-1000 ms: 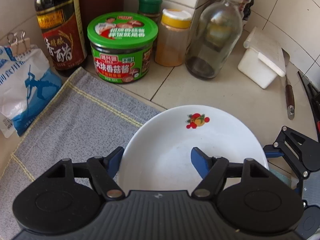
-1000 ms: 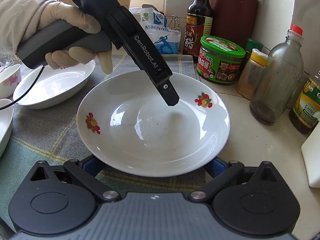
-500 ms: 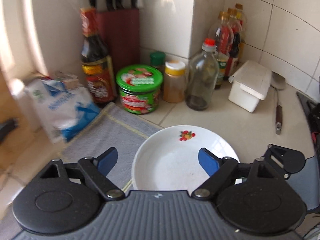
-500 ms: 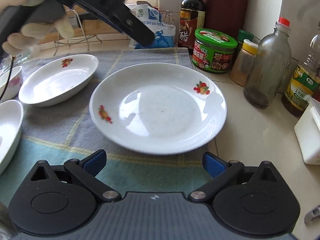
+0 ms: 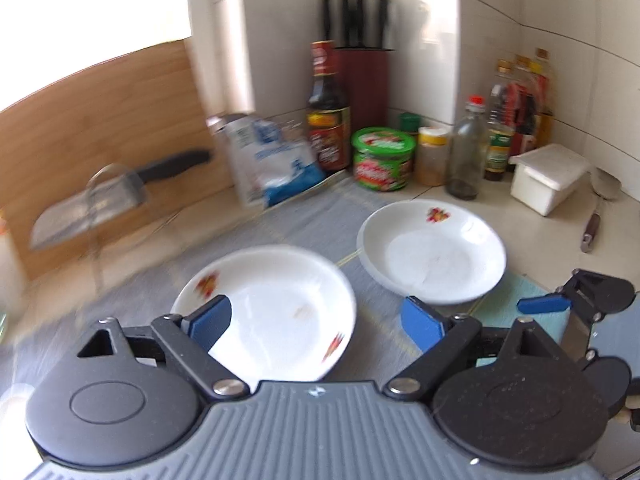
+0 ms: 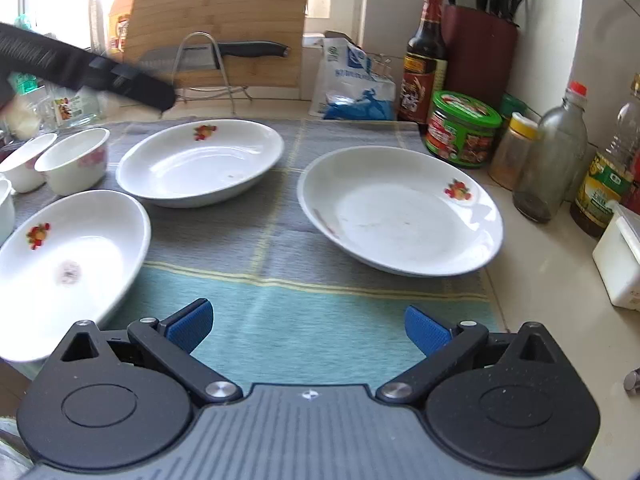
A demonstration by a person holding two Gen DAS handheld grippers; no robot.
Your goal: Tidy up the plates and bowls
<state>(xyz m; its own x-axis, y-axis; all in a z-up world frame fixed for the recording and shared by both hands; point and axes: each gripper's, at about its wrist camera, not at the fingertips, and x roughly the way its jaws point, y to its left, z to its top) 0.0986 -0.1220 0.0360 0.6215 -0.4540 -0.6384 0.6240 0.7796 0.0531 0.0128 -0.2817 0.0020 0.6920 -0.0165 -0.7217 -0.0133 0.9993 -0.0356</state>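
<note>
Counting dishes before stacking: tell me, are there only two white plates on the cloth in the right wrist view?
No: three plates lie there, one far, one right, one near left.

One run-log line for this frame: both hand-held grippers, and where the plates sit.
left hand-held gripper: jaws just opening, empty | right hand-held gripper: open, empty | three plates on cloth: right, rear, left

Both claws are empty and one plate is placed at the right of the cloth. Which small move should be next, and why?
Probably lower the open left claw onto the rim of the middle plate just below it. The right plate lies alone on the cloth. The right claw is open over bare cloth.
</note>
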